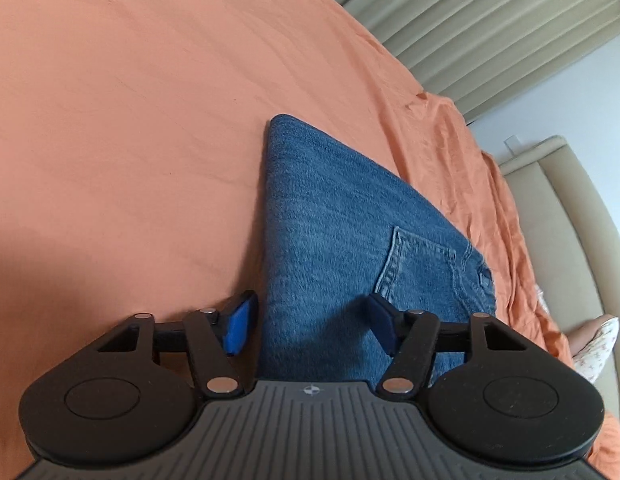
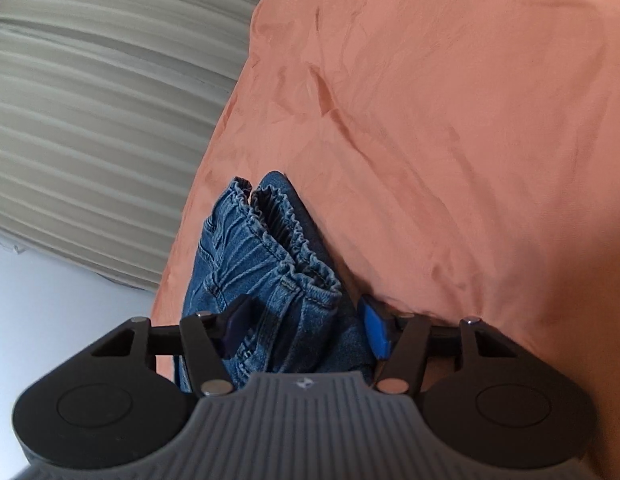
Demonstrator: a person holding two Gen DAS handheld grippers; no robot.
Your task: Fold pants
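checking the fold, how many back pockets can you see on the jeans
1: a back pocket on the jeans, right of the left tongs. Any other may be hidden by the fold.

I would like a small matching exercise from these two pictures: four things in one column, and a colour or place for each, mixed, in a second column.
Things:
1. bed sheet
2. jeans
3. curtain
4. back pocket

Descriptions:
A. blue, lying folded on the bed
B. beige, pleated, beside the bed
C. orange, covering the bed
D. stitched on the jeans, in the left wrist view

Pairs: 1-C, 2-A, 3-B, 4-D
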